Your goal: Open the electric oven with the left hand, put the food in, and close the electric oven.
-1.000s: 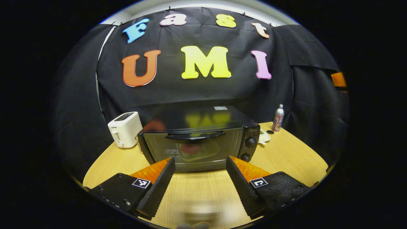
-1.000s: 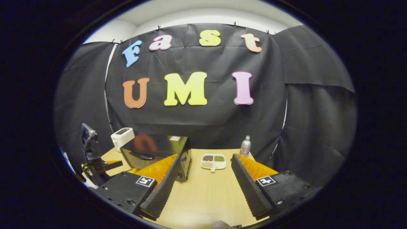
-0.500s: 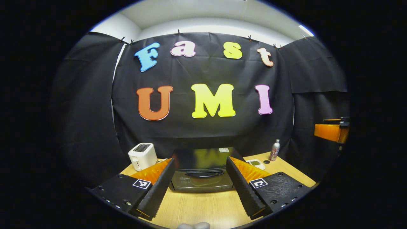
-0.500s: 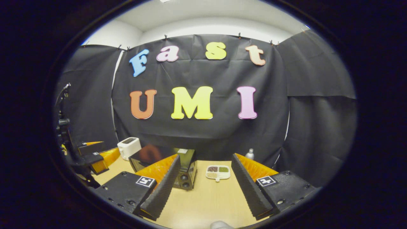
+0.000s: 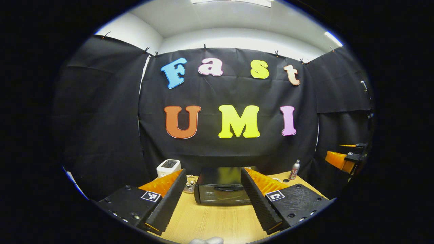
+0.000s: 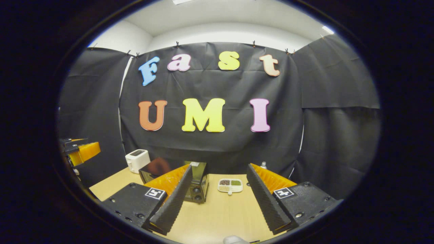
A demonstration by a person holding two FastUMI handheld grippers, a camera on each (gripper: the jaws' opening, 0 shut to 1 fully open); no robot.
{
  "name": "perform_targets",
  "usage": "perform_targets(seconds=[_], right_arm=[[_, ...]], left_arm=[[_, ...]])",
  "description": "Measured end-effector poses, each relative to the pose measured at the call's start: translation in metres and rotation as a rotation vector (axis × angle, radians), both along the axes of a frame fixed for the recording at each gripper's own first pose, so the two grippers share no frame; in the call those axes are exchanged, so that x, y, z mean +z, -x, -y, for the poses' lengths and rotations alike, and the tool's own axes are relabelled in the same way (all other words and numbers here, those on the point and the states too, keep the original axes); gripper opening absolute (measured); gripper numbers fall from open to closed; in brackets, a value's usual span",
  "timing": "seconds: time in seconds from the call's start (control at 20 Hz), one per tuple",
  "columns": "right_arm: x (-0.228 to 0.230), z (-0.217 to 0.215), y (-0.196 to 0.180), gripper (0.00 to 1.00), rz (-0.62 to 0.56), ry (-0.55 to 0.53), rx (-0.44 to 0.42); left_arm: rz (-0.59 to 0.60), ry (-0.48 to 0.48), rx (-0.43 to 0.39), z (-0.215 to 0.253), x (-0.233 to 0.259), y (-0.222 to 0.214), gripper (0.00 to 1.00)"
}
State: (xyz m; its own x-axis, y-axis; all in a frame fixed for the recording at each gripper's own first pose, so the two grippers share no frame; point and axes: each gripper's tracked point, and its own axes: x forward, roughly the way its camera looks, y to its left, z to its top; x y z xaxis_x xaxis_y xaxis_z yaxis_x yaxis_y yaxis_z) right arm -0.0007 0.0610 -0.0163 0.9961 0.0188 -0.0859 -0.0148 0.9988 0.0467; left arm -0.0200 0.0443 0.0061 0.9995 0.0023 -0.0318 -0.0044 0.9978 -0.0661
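Hovering over desk, oven shut

Black oven (image 5: 222, 191) sits at the desk's (image 6: 217, 217) back edge, door closed, handle across the front, knobs on its right end. Left gripper (image 5: 214, 200) spread wide, holding nothing, in the air facing the oven. Right gripper (image 6: 218, 200) also wide, holding nothing. Light wood desk, black cloth walls, white ceiling. Divided tray (image 6: 230, 185) right of oven holds brown, green and pale food. White toaster (image 5: 168, 167) near the back left corner, can (image 5: 295, 169) back right.
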Motion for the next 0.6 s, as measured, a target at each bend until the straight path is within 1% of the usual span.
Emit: perform_targets(seconds=[0.2, 0.6], right_arm=[[0.001, -0.005, 0.007, 0.97, 0.007, 0.008, -0.005], [0.009, -0.001, 0.015, 0.96, 0.030, -0.008, -0.040]], left_arm=[[0.012, -0.016, -0.002, -0.006, 0.003, 0.008, 0.97], [0.029, -0.025, -0.048, 0.004, 0.010, 0.009, 0.96]])
